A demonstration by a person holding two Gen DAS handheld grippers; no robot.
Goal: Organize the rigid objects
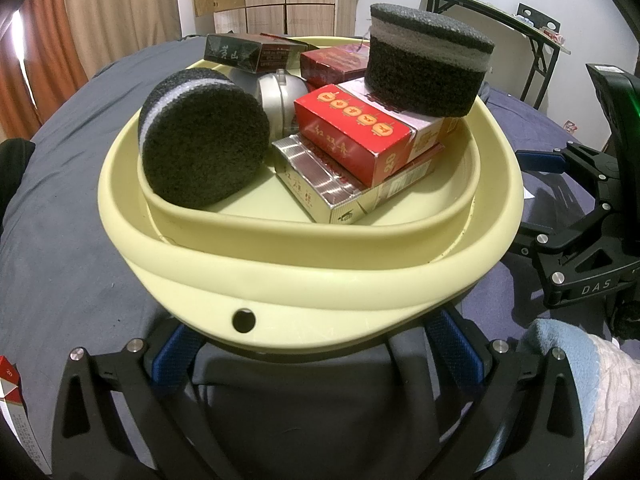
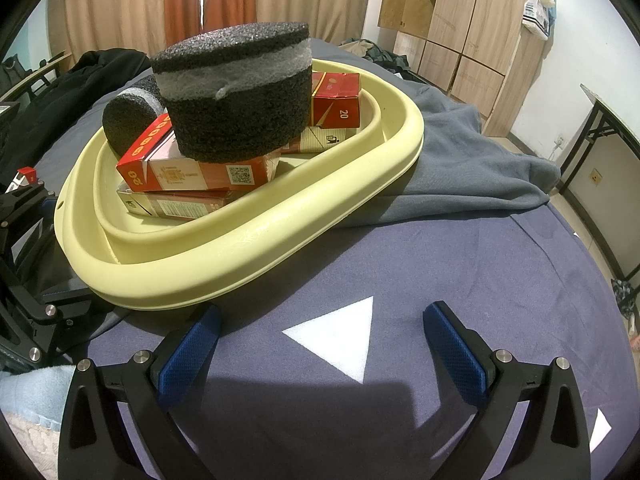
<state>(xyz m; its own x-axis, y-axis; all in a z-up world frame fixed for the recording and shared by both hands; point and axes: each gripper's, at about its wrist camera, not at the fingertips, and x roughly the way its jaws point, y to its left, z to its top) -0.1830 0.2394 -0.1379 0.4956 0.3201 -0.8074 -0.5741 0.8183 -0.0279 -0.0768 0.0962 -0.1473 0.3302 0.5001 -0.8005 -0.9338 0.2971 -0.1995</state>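
Basin: pale yellow basin (image 1: 312, 276) on the dark bedcover (image 2: 460, 272), near rim over the left gripper's tips
Left gripper (image 1: 320, 344): jaws spread wide, blue pads (image 1: 452, 344) tucked under the rim, level and pointing forward
Right gripper (image 2: 322, 320): jaws spread, empty, just right of the basin above a white triangle (image 2: 340, 336)
Contents: two foam cylinders (image 1: 204, 144), red box (image 1: 356, 136) stacked on other cartons

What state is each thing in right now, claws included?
Yellow basin: collapsed flat on the bed, loaded.
Upright foam disc: flat on the stacked boxes.
Second foam disc: on edge, leaning against the basin wall.
Red lantern box: closed, atop the silver-topped box.
Left claw: open, under the basin's rim.
Right claw: open, empty, over the bedsheet.
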